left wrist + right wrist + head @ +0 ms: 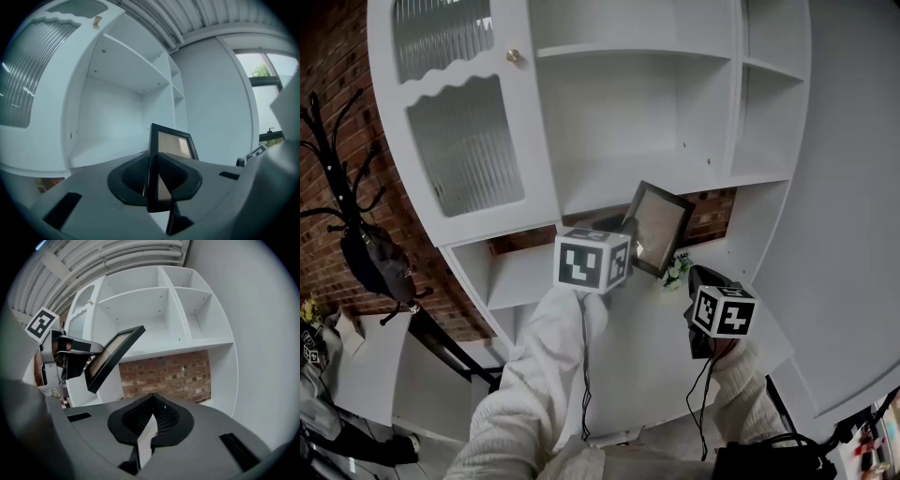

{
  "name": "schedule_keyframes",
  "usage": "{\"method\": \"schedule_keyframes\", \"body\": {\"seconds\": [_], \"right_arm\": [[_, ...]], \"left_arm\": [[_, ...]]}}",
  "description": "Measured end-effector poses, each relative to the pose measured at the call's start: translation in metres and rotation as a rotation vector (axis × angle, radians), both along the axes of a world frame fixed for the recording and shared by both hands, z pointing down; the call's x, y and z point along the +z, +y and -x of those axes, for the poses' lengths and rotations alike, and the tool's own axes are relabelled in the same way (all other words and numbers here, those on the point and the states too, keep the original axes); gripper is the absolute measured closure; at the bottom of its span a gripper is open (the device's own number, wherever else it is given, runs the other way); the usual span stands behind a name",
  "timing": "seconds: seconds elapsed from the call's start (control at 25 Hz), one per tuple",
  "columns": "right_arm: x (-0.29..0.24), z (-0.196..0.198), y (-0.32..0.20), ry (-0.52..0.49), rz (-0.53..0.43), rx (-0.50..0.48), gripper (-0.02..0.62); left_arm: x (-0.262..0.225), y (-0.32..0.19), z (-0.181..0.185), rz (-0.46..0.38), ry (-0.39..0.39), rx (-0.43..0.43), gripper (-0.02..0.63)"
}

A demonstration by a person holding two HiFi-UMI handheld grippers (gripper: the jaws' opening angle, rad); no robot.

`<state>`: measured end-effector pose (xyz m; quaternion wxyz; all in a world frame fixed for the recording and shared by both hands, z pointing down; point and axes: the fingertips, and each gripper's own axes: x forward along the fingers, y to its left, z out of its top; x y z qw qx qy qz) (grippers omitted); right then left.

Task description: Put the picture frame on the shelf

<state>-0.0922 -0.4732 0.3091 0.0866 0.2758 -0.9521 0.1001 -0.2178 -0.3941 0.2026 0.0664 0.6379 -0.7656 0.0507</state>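
The black picture frame (656, 228) is held up in front of the white shelf unit, just below its wide middle shelf (666, 178). My left gripper (623, 227) is shut on the frame's left edge. In the left gripper view the frame (173, 144) stands upright between the jaws of that gripper (152, 174), with the open shelf bay behind it. The right gripper view shows the frame (112, 357) tilted in the left gripper (91, 348). My right gripper (696, 275) hangs lower and to the right, apart from the frame. Its jaws (151, 397) meet at the tips with nothing between them.
Left of the open bays is a cabinet door with ribbed glass (464, 141) and a brass knob (514, 56). A brick wall (712, 211) shows below the shelf, above a white counter (647, 347) with a small bunch of flowers (678, 270). A dark coat stand (356, 216) is far left.
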Motion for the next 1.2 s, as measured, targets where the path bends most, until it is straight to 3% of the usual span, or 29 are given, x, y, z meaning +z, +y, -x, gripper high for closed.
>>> {"method": "schedule_keyframes", "body": {"seconds": [0.32, 0.64, 1.2], "right_arm": [[-0.036, 0.022, -0.014, 0.002, -0.031, -0.019, 0.571], [-0.043, 0.040, -0.034, 0.002, -0.008, -0.017, 0.571], [-0.039, 0.080, -0.063, -0.015, 0.030, -0.023, 0.571]], "left_arm": [[-0.050, -0.025, 0.025, -0.016, 0.017, -0.041, 0.538], [-0.083, -0.062, 0.051, 0.007, -0.024, -0.081, 0.538], [-0.063, -0.120, 0.107, 0.157, 0.011, -0.125, 0.537]]}}
